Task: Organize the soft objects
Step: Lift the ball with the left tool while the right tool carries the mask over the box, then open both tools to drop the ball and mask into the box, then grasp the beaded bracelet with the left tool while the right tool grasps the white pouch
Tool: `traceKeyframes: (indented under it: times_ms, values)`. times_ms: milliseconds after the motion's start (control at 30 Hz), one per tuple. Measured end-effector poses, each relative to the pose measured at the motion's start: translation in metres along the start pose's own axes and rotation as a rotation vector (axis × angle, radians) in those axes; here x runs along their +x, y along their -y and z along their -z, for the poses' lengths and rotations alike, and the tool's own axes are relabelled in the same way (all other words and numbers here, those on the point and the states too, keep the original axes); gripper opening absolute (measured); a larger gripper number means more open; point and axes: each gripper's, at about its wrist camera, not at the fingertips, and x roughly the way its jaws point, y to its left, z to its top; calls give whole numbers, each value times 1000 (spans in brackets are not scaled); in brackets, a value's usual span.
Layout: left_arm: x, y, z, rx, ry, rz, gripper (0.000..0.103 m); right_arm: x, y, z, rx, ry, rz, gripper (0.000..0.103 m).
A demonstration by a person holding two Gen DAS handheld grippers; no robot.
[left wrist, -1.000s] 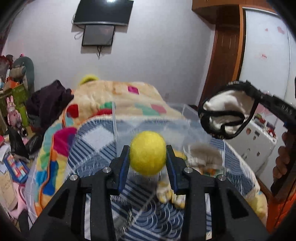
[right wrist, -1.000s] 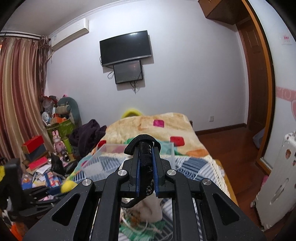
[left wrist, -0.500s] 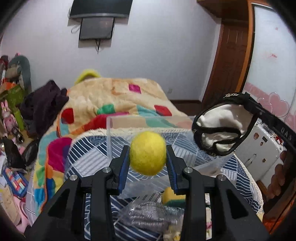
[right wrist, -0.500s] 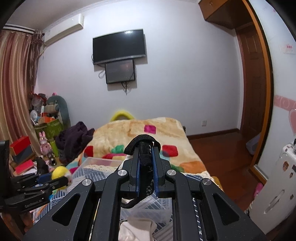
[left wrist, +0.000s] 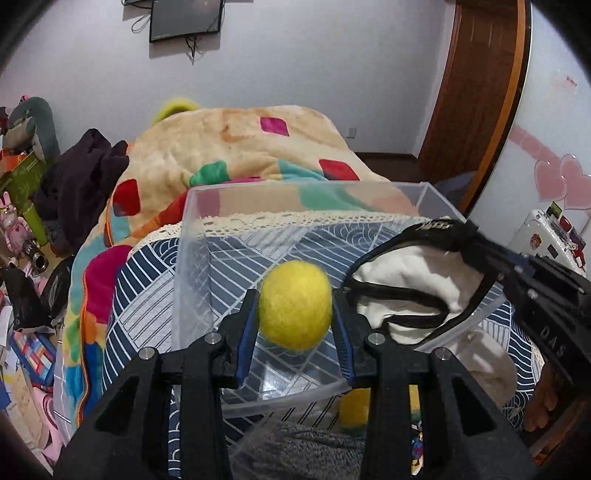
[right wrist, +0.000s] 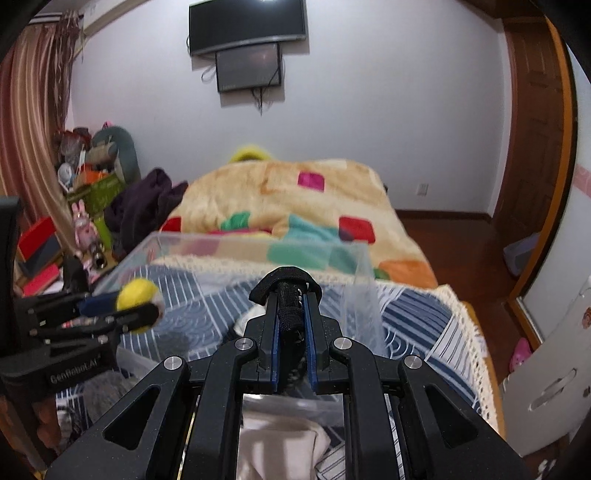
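over the clear plastic bin (left wrist: 192,258) on the bed, left gripper (left wrist: 295,314) is clamped on a yellow felt ball (left wrist: 294,304) while right gripper (right wrist: 291,314) pinches a black-trimmed white undergarment (left wrist: 406,273) tight.

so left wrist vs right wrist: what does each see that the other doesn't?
Left wrist only: the white garment with black trim hanging from the right gripper, and a second yellow ball under the near bin wall. Right wrist only: the striped curtain and the wall TV whole. Both: the clear bin, the yellow ball in the left gripper, and the blanket.
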Motion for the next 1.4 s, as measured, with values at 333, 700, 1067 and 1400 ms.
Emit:
traceKeyframes:
  times_ms: [333,700,1067,1400]
  values:
    - [-8,3,4,-1,6,18,45,-7,1,6,-27,-53,-12,23]
    - [-63,9,15,33,127,42,64,-36,-5,3,-48,36,-22,64]
    - [-114,-9,43,33,202,16,93,-76,-6,11,-37,160,-33,85]
    - [-87,-24,111,17,28,-44,94,-58,-3,40,-21,73,-26,86]
